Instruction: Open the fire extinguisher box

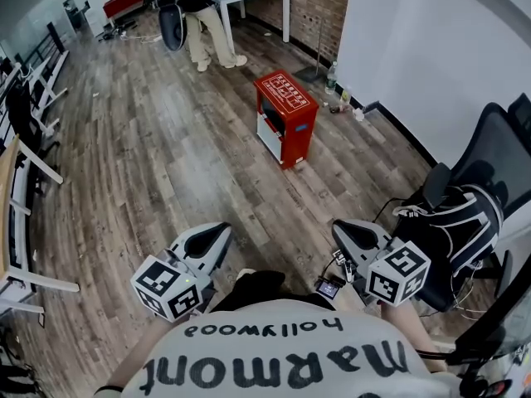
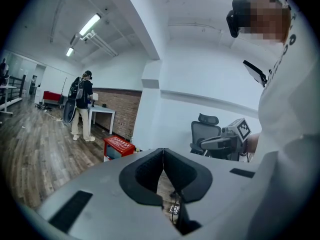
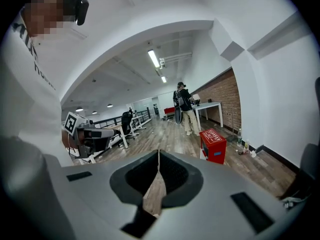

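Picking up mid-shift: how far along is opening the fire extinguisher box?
Nothing looks done: the red fire extinguisher box stands across the floor, apparently closed. In hand: nothing; the left gripper and right gripper are far from it, jaws together, empty. Left: approach, take hold, open it.

The person wears a white shirt (image 1: pixel 274 359) with big black letters. A black camera (image 2: pixel 239 14) sits on the head. The left grey plastic gripper (image 1: pixel 222 229) and the right grey plastic gripper (image 1: pixel 340 226) have dark fingers (image 2: pixel 145 171) with bumpy black pads. Each carries a white cube (image 1: pixel 398 274) with black square marks.
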